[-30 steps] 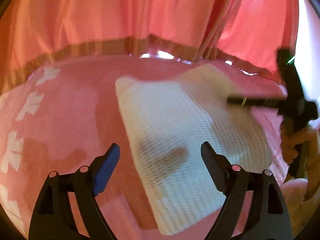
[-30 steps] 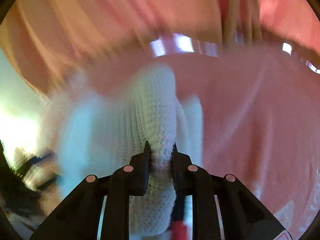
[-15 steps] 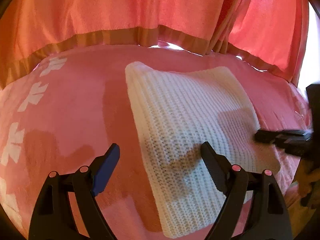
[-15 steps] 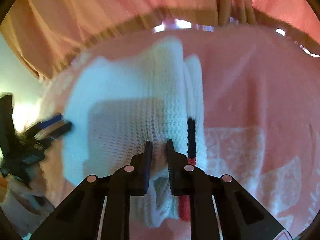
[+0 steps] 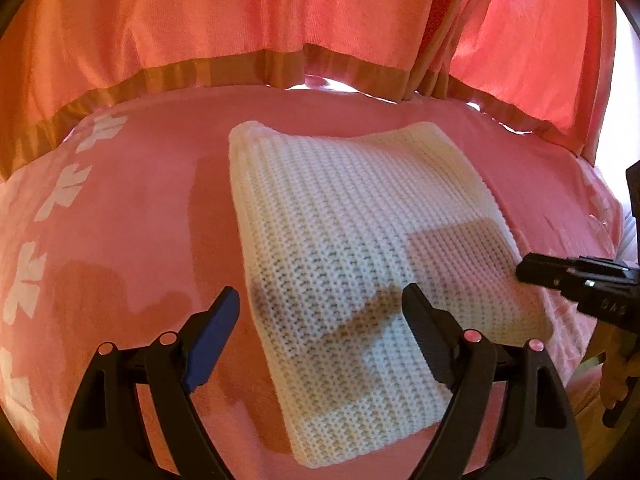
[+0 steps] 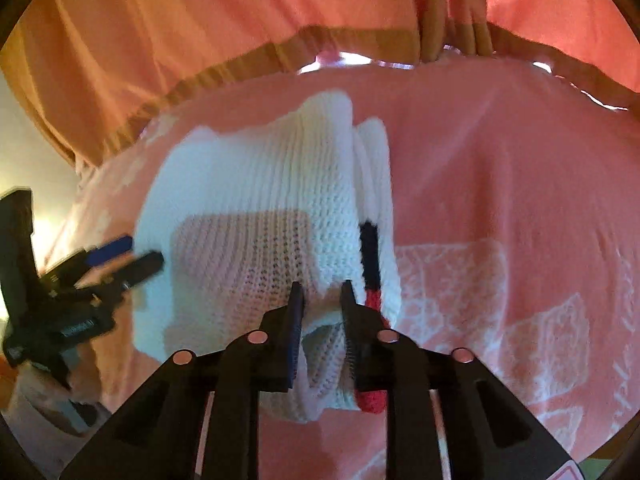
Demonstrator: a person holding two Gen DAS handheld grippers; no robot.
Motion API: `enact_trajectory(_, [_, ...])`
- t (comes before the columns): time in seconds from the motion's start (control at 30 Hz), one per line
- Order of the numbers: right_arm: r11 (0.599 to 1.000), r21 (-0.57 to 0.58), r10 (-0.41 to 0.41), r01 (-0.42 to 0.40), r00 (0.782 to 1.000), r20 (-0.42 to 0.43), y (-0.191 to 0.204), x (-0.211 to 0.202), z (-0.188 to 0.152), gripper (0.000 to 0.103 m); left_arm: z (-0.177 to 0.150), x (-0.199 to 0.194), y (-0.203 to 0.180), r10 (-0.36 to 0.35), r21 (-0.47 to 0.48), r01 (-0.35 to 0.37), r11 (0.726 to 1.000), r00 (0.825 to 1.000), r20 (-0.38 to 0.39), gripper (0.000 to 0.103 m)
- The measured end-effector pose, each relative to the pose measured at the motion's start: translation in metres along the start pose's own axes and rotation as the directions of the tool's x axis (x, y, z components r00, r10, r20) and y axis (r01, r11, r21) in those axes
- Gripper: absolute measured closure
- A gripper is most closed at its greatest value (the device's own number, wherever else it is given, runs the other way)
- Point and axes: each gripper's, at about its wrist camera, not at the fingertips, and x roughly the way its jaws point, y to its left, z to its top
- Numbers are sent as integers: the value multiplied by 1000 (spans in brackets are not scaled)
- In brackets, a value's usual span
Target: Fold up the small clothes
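A white knitted garment (image 5: 360, 248) lies folded into a rectangle on the pink bedspread (image 5: 132, 216). My left gripper (image 5: 320, 312) is open and empty, hovering over the garment's near left edge. In the right wrist view the same white knit (image 6: 256, 220) shows a black and red trim (image 6: 370, 264) on its right side. My right gripper (image 6: 322, 292) sits at the garment's near edge with its jaws parted a little around a fold of knit. The right gripper also shows in the left wrist view (image 5: 576, 280), and the left gripper in the right wrist view (image 6: 120, 256).
Pink-orange curtains (image 5: 280, 20) with a tan hem hang behind the bed. The bedspread has white patterns at its left edge (image 5: 60, 196) and on the right (image 6: 500, 300). A bright window (image 5: 624, 92) is at far right.
My right gripper lowered the folded edge onto the bed and its jaws have parted from a tight pinch. The garment now lies flat. My left gripper stayed open and barely moved.
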Motion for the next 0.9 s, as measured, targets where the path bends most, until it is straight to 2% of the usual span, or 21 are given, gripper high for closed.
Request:
enact_trajectory(0.03, [1000, 6, -7, 7, 1000, 18, -2, -5, 4, 56, 2, -2, 1, -13, -10, 13, 1000, 1000, 8, 19])
enact_trajectory(0.1, [1000, 18, -24, 24, 998, 49, -8, -14, 11, 37, 5, -5, 4, -60, -47, 62, 997, 998, 27, 15])
enact_trajectory(0.13, [999, 26, -27, 26, 998, 55, -12, -13, 17, 32, 8, -6, 11, -94, -89, 97, 991, 995, 36, 12])
enact_trajectory(0.27, [999, 46, 17, -16, 1000, -3, -23, 9, 38, 26, 19, 6, 30, -143, -204, 144, 968, 990, 18, 8])
enact_trajectory(0.33, [994, 77, 75, -71, 996, -50, -27, 28, 45, 25, 23, 19, 38, -164, -255, 155, 954, 986, -14, 8])
enact_trajectory(0.47, [988, 121, 113, -99, 986, -123, -30, 58, 44, 25, 18, 47, 53, -235, -367, 195, 909, 970, -67, 8])
enact_trajectory(0.6, [977, 157, 169, -143, 971, -167, -33, 73, 41, 18, 10, 64, 57, -296, -424, 234, 875, 951, -86, 5])
enact_trajectory(0.73, [952, 229, 245, -201, 952, -182, -40, 82, 40, 15, 11, 68, 51, -295, -402, 245, 882, 953, -66, 5])
enact_trajectory(0.77, [955, 217, 246, -205, 952, -183, -39, 82, 41, 17, 11, 68, 50, -293, -396, 247, 884, 954, -61, 5])
enact_trajectory(0.8, [958, 201, 240, -203, 954, -178, -37, 82, 41, 26, 12, 68, 48, -293, -387, 251, 887, 954, -55, 5])
enact_trajectory(0.83, [954, 202, 256, -220, 952, -169, -36, 82, 41, 42, 12, 68, 45, -290, -374, 251, 893, 956, -50, 7])
enact_trajectory(0.87, [947, 214, 278, -240, 946, -169, -35, 83, 41, 48, 13, 68, 43, -299, -367, 263, 893, 953, -45, 20])
enact_trajectory(0.9, [937, 234, 298, -258, 942, -154, -35, 80, 41, 57, 15, 67, 42, -301, -364, 265, 893, 952, -45, 22])
